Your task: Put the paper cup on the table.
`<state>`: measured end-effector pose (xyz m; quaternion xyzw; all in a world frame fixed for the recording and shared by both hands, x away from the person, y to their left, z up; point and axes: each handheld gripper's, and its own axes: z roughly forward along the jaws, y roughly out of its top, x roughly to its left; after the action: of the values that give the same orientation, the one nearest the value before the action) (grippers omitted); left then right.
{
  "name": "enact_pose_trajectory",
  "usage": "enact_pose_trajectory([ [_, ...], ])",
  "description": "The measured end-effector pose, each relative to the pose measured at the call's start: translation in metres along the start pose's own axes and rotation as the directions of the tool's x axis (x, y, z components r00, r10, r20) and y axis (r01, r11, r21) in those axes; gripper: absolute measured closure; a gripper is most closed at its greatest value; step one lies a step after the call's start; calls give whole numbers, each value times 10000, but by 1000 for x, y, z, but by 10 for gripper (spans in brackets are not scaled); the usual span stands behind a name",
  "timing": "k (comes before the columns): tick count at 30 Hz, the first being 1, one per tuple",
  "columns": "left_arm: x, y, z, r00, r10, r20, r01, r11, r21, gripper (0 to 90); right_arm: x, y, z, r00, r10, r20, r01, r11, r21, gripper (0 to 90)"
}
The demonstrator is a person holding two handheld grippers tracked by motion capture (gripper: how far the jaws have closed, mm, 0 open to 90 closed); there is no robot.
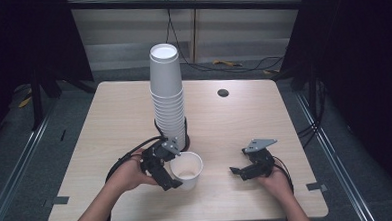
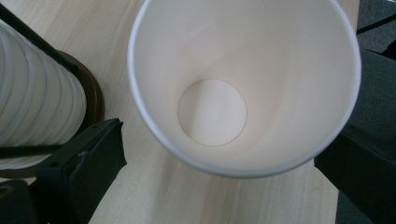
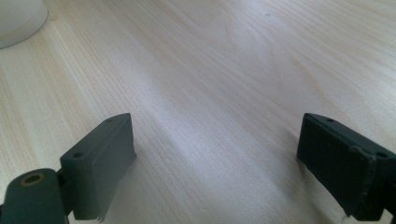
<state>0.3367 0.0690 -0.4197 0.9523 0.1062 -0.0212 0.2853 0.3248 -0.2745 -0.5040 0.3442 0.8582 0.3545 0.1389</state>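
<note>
I find the single paper cup [image 1: 186,169] standing upright on the desk [image 1: 109,124], mouth up, just in front of the tall stack of cups [image 1: 167,99] that rises from a dark-based holder [image 2: 88,88] near the desk's middle. The left tongs [image 1: 172,167] sit at the cup's left side, close against its wall in the high view. From the left gripper view I look almost straight down into the cup [image 2: 243,84]: its round bottom is visible and its rim lies between the two black jaws, one at lower left, the other at the right edge. The jaws stand apart with desk showing between the left jaw and the rim, so I judge them spread around the cup and not yet closed on it; contact on the right side I cannot confirm. The cup's long axis is vertical, roughly in line with the camera's look, and the tongs straddle it across its width. The right tongs [image 1: 239,172] rest well apart to the right, jaws wide over bare desk [image 3: 224,84], holding nothing, with a cup's pale base [image 3: 18,18] off in the corner. The left hand [image 1: 129,173] is plainly the nearer, and I judge that any grasp or release of the cup falls to it.
</note>
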Motion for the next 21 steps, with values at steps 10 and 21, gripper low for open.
enact_pose_trajectory([
  [10,2,-8,-8,10000,-21,-36,20,9997,-228,20,0,0,0,10000,13,-23,-13,10000,-9,108],
  [21,4,-19,-10,9996,-261,-72,258,9988,-408,23,0,0,0,10000,14,-21,-14,10000,-9,108],
])
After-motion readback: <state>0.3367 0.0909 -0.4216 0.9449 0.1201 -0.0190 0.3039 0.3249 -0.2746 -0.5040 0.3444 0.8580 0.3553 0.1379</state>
